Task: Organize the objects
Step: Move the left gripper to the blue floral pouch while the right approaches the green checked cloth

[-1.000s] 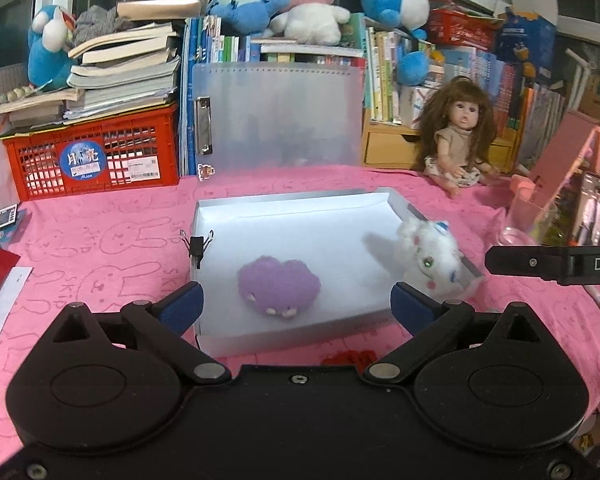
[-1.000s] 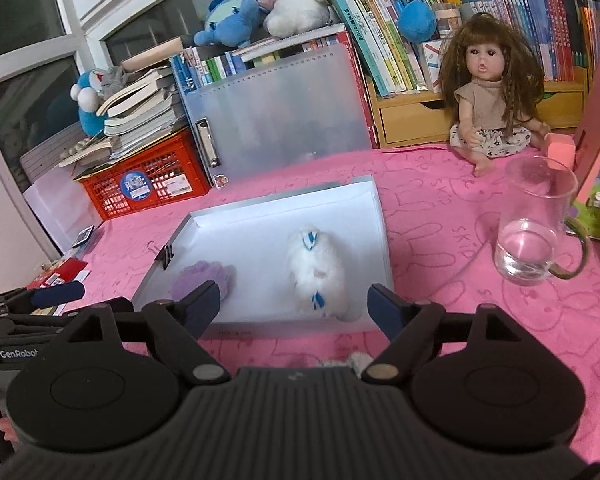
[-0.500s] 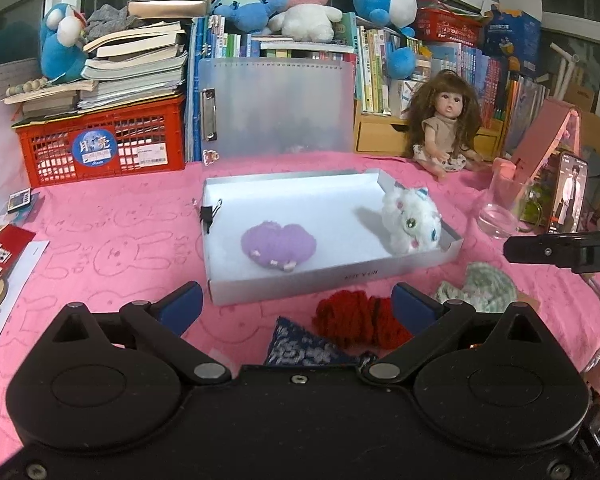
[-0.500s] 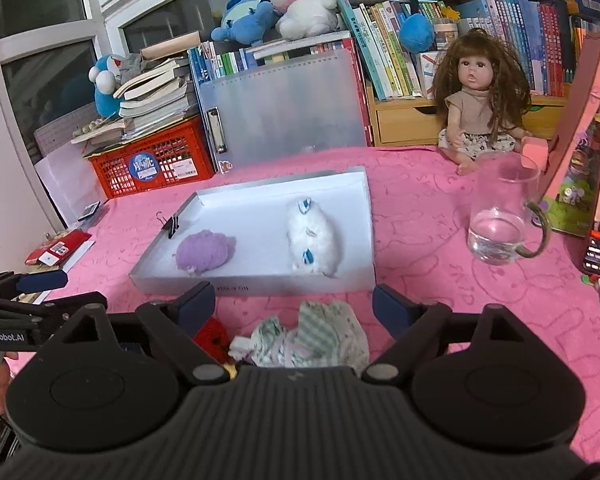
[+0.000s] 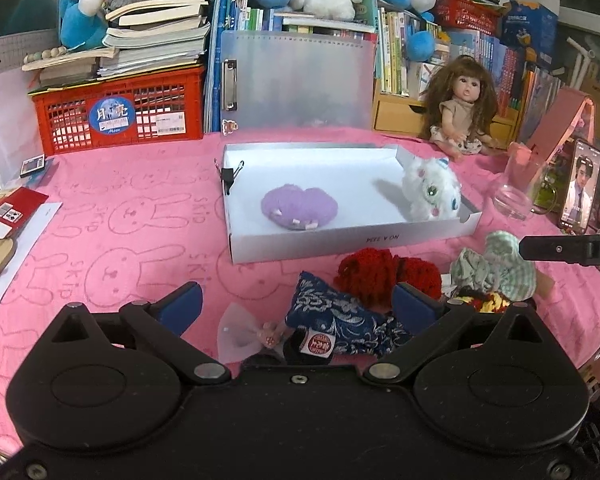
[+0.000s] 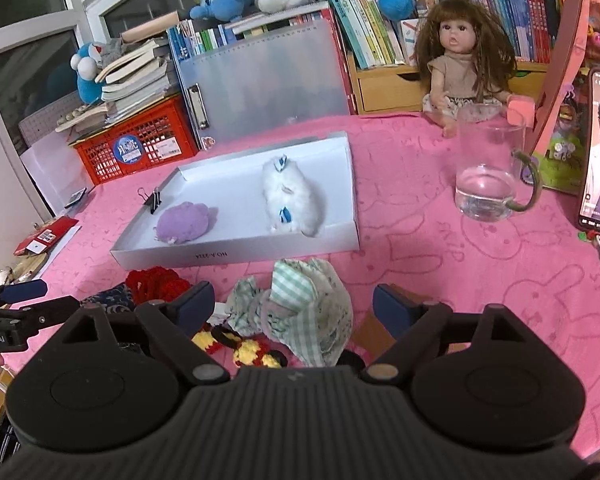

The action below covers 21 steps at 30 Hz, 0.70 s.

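Seemingly mid-sort, a shallow white cardboard tray (image 5: 348,240) sits at the centre of a pink bunny-print tablecloth (image 5: 132,216), serving as the collection spot: it already holds a flat, fuzzy purple plush (image 5: 299,209) toward its nine o'clock side and a fluffy white plush (image 5: 431,191) with blue accents against its three o'clock wall. A black binder clip (image 5: 230,174) grips the tray's left rim. Loose soft items wait in a heap at the tray's six o'clock, just outside it: a red crocheted piece (image 5: 384,274), a dark blue patterned fabric pouch (image 5: 340,320), and a crumpled green-and-white checked cloth (image 6: 308,308). The left gripper (image 5: 296,306) hangs over the pouch with its blue-padded jaws spread wide, holding nothing. The right gripper (image 6: 294,306) likewise stands wide apart and empty, straddling the checked cloth without pressing it. Each appears lined up to pick its own item. A glass mug (image 6: 488,176) with some water stands at the tray's three o'clock, well apart.
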Available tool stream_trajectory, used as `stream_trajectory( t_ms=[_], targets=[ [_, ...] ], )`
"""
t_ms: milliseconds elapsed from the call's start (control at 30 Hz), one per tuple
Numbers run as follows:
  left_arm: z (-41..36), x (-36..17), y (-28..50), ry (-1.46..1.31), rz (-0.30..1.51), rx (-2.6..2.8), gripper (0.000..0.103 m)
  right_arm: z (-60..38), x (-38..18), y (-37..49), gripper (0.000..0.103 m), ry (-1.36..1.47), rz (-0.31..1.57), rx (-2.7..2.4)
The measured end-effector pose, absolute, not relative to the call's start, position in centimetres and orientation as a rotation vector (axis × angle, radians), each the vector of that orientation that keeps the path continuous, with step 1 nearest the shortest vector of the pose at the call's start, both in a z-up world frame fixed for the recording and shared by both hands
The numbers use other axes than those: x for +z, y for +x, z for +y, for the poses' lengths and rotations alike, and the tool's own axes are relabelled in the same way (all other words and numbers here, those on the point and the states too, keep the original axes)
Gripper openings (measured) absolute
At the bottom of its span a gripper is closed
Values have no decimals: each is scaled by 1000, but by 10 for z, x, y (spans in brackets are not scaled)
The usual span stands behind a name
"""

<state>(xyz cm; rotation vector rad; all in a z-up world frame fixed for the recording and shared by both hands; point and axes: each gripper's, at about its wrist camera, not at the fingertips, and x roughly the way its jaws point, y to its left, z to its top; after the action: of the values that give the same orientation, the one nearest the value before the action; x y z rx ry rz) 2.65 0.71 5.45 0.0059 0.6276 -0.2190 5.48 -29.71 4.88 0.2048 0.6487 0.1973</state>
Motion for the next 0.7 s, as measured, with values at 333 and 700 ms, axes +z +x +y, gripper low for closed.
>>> stream_trajectory(
  t_ms=[333, 700],
  targets=[
    [-8, 41, 22, 80, 611, -217, 101, -292, 32, 62, 94, 192, 691, 183],
    [-19, 32, 28, 84, 595, -204, 101, -284, 24, 69, 95, 168, 692, 166]
  ],
)
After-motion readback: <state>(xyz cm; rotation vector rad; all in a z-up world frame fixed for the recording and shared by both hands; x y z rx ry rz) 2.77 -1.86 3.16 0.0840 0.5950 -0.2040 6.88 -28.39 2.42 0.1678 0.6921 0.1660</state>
